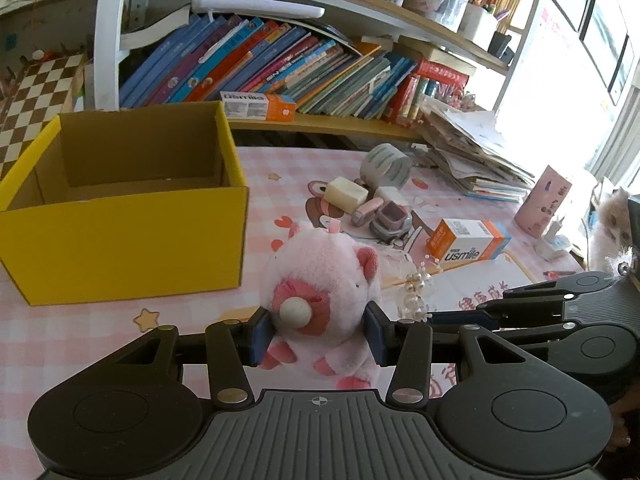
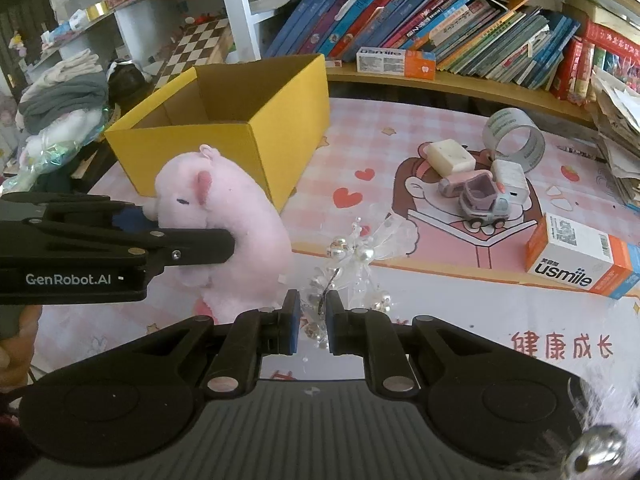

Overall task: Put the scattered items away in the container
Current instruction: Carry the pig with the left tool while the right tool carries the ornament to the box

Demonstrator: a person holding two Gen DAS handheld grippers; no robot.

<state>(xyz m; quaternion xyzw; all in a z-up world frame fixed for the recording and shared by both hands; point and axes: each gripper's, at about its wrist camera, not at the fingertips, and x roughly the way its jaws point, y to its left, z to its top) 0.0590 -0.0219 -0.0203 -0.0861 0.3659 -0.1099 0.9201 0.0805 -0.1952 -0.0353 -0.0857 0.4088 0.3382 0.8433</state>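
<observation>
My left gripper [image 1: 318, 334] is shut on a pink plush pig [image 1: 320, 280], held just right of the open yellow cardboard box [image 1: 120, 236]. In the right wrist view the pig [image 2: 240, 220] hangs in the left gripper [image 2: 188, 236] in front of the box [image 2: 224, 152]. My right gripper [image 2: 313, 320] is closed on a clear pearl hair ornament [image 2: 356, 260] that lies on the pink table mat; the ornament also shows in the left wrist view [image 1: 416, 284]. The box looks empty inside.
Loose on the mat: a tape roll [image 2: 516, 136], a cream block [image 2: 448, 156], a small toy car [image 2: 480, 196], a white cube [image 2: 510, 178] and an orange-white usmile carton [image 2: 584, 256]. Book shelf [image 2: 440, 80] behind, paper pile [image 1: 472, 152] at right.
</observation>
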